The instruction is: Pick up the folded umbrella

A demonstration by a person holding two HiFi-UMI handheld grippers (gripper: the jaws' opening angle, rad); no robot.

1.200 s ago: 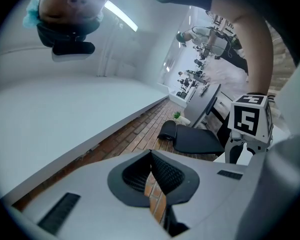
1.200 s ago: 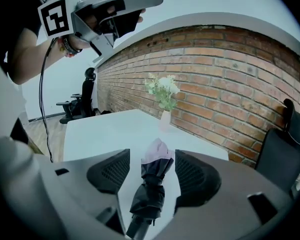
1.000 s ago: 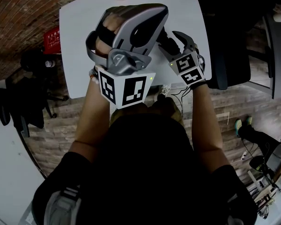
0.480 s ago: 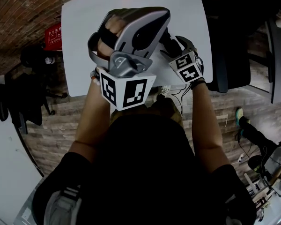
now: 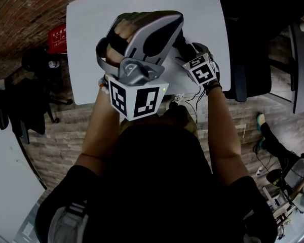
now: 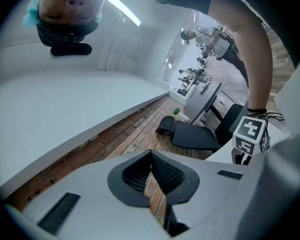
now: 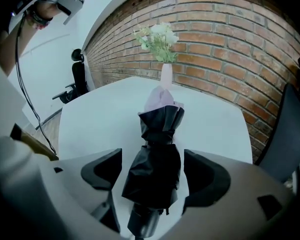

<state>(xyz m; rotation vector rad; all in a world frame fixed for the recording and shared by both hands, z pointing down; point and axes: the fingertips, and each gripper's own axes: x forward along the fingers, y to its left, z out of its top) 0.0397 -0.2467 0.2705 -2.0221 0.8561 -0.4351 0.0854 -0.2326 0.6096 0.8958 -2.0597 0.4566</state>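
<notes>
Bench [image 5: 86, 44], white, taken as the reference throughout. Over its near edge, toward the left: left tool [image 6: 151, 155], held level, clenched tip to tip on nothing. Over the bench's near-right part: right tool [image 7: 152, 173], tilted downward, released and opening wider, pads on either side of the folded umbrella [image 7: 159, 134] without pressing it. Black, strapped round its middle, lying on the middle of the bench, handle end nearest that tool, tip toward the far edge. At that far edge, upright: pale vase [image 7: 166, 78] of white flowers [image 7: 157, 36].
</notes>
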